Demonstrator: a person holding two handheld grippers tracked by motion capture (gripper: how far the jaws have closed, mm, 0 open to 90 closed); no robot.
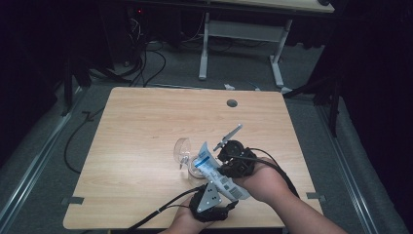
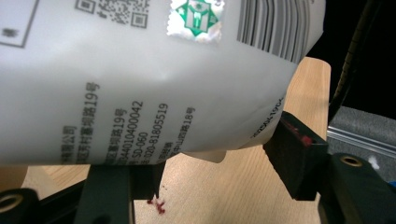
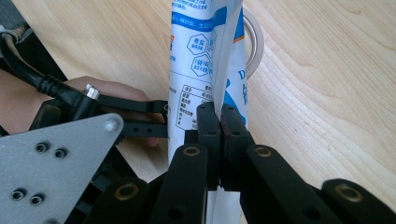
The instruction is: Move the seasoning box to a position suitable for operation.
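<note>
The right gripper (image 3: 219, 116) is pinched tight on the thin edge of a white and blue pouch (image 3: 196, 60), its jaws almost meeting. The left gripper (image 2: 219, 163) holds the same pouch (image 2: 149, 79) at its fuller end, jaws partly spread and pressed against its sides. In the high view the pouch (image 1: 217, 171) slants above the near middle of the tabletop (image 1: 141, 126), its top end over a clear glass (image 1: 184, 152) lying there.
</note>
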